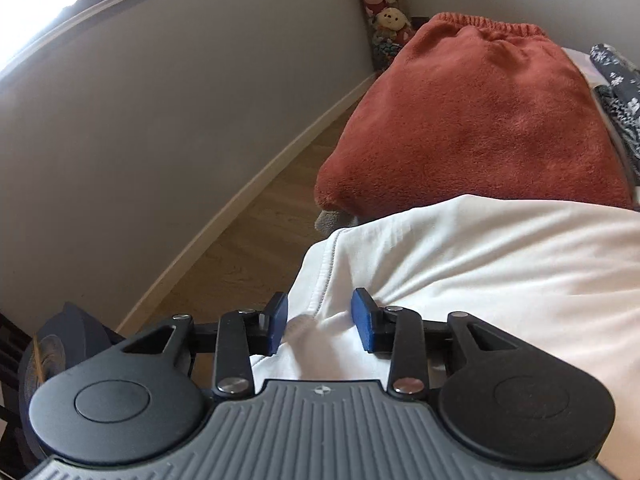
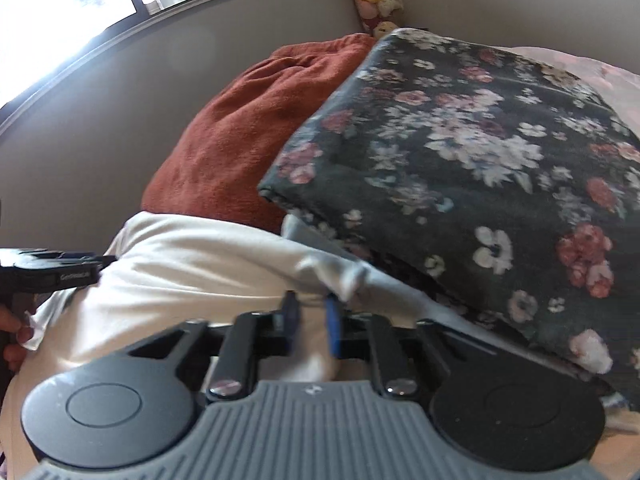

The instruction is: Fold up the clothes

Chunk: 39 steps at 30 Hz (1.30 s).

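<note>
A white garment [image 1: 480, 264] lies spread in front of both grippers. My left gripper [image 1: 320, 322] is open at the garment's left hem, and the seam runs between its blue pads [image 1: 277, 322]. In the right wrist view the white garment [image 2: 192, 264] bunches up at my right gripper [image 2: 312, 324], which is blurred. Its jaws stand only narrowly apart with white cloth pinched between them. The left gripper [image 2: 48, 268] shows at the left edge, with a hand [image 2: 12, 336] below it.
A rust fleece garment [image 1: 480, 120] lies folded beyond the white one. A dark floral garment [image 2: 460, 152] lies to its right, partly over the white cloth. Plush toys [image 1: 384, 0] stand in the corner. A grey wall [image 1: 180, 120] and wooden floor [image 1: 248, 240] lie to the left.
</note>
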Each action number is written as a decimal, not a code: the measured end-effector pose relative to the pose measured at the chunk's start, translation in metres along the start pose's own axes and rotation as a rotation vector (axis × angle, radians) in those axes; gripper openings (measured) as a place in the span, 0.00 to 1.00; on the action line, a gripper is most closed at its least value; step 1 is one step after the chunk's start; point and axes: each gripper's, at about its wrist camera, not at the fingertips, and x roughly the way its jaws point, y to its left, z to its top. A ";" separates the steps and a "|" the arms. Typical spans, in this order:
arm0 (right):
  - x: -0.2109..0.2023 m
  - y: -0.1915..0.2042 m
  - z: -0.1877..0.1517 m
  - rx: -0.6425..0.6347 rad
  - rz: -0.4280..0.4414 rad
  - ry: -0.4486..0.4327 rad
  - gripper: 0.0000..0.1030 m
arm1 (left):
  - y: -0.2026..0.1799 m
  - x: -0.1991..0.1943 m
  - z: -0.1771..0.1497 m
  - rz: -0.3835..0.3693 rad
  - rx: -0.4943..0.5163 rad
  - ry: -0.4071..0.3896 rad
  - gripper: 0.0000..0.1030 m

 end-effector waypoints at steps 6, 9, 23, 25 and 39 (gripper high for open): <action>-0.029 0.004 -0.001 -0.064 -0.024 -0.029 0.12 | 0.007 -0.036 0.003 -0.007 0.043 -0.084 0.22; -0.047 0.021 0.004 -0.142 0.033 -0.092 0.12 | 0.015 -0.056 0.006 -0.092 0.001 -0.176 0.22; 0.016 0.047 0.031 -0.103 -0.083 -0.054 0.16 | 0.004 0.007 0.009 -0.205 -0.179 -0.113 0.38; 0.017 0.038 0.031 -0.077 -0.087 -0.042 0.18 | 0.012 0.004 0.006 -0.206 -0.205 -0.116 0.37; -0.074 0.085 -0.010 -0.185 0.115 -0.099 0.25 | -0.001 -0.127 -0.055 -0.300 -0.068 -0.233 0.27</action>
